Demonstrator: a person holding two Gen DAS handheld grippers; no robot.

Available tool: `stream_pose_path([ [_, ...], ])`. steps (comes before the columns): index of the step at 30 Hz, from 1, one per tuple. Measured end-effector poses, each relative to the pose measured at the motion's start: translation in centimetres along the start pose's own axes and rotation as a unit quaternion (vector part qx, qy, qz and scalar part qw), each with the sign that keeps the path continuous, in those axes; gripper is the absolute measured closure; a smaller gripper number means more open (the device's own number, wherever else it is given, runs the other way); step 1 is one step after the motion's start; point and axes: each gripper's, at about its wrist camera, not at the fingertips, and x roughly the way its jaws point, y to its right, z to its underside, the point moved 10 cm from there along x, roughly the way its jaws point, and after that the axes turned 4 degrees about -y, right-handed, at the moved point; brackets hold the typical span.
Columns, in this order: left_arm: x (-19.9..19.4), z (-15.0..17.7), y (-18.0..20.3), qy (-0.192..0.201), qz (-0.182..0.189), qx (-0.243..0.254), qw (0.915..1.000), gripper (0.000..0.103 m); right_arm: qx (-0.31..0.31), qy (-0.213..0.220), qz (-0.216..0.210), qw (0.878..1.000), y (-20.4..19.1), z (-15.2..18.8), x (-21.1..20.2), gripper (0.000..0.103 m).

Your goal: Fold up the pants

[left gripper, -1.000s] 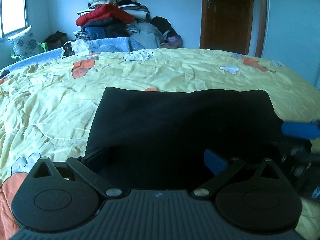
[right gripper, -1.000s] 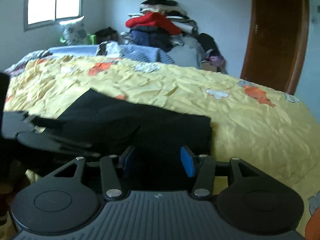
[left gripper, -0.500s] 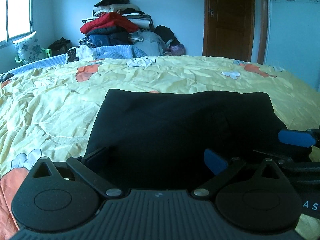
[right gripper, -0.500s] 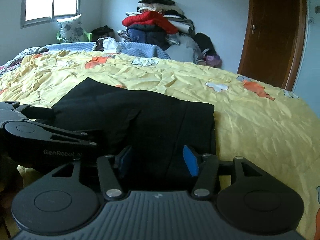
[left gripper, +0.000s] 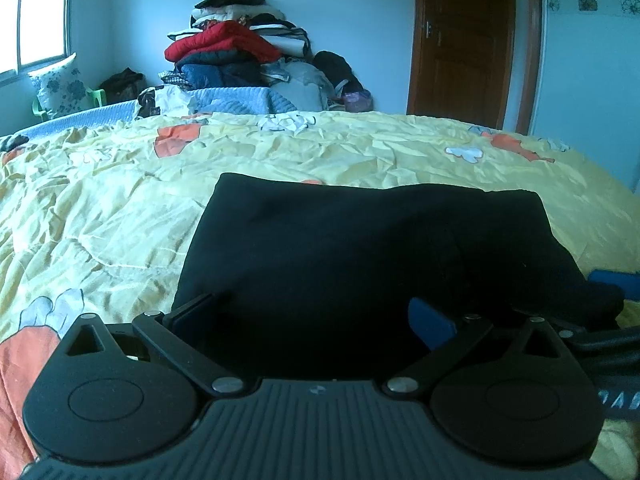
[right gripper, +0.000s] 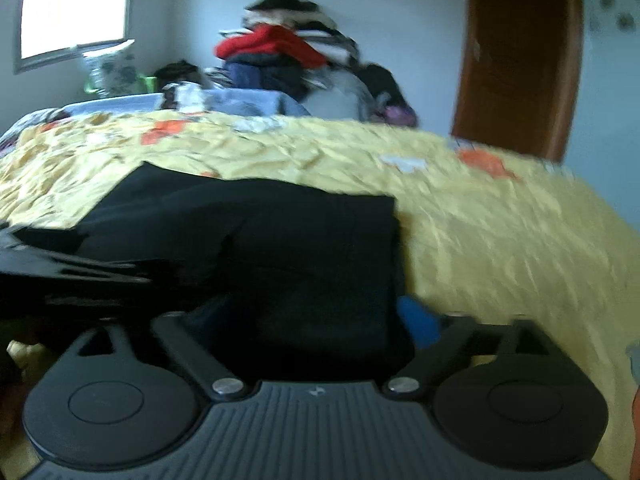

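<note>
Folded black pants (left gripper: pixel 372 248) lie on the yellow bedspread (left gripper: pixel 100 208). Left gripper (left gripper: pixel 312 316) released, straddling the pants' near edge. Right gripper (right gripper: pixel 312 316) jaws opening over the pants' near right corner, pads clear.

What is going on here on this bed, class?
A person is folding black pants on a yellow bedspread with a handheld gripper in each hand. The pants lie folded into a flat rectangle. The left gripper stands open at their near edge; the right gripper is opening, with the cloth lying between its jaws, apparently released.

Yellow bedspread (left gripper: pixel 320 160), heaped clothes (left gripper: pixel 236 56), brown door (left gripper: pixel 464 40), perhaps a pillow (left gripper: pixel 60 84)
</note>
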Motion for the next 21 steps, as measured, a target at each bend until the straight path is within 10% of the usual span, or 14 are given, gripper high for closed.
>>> stream_pose_path([
  [11, -0.1, 0.0, 0.1, 0.000, 0.003, -0.004, 1.0000, 0.000, -0.021, 0.077, 0.038, 0.996, -0.4, -0.6, -3.6, 0.002],
  [15, -0.1, 0.0, 0.0, 0.000, 0.003, -0.004, 1.0000, 0.000, -0.059, 0.056, 0.001, 0.997, -2.8, -0.1, -4.6, 0.058],
  [21, -0.1, 0.0, 0.0, 0.000, 0.003, -0.004, 1.0000, 0.000, -0.073, 0.029, 0.001, 0.997, -3.3, 1.0, -2.8, 0.069],
])
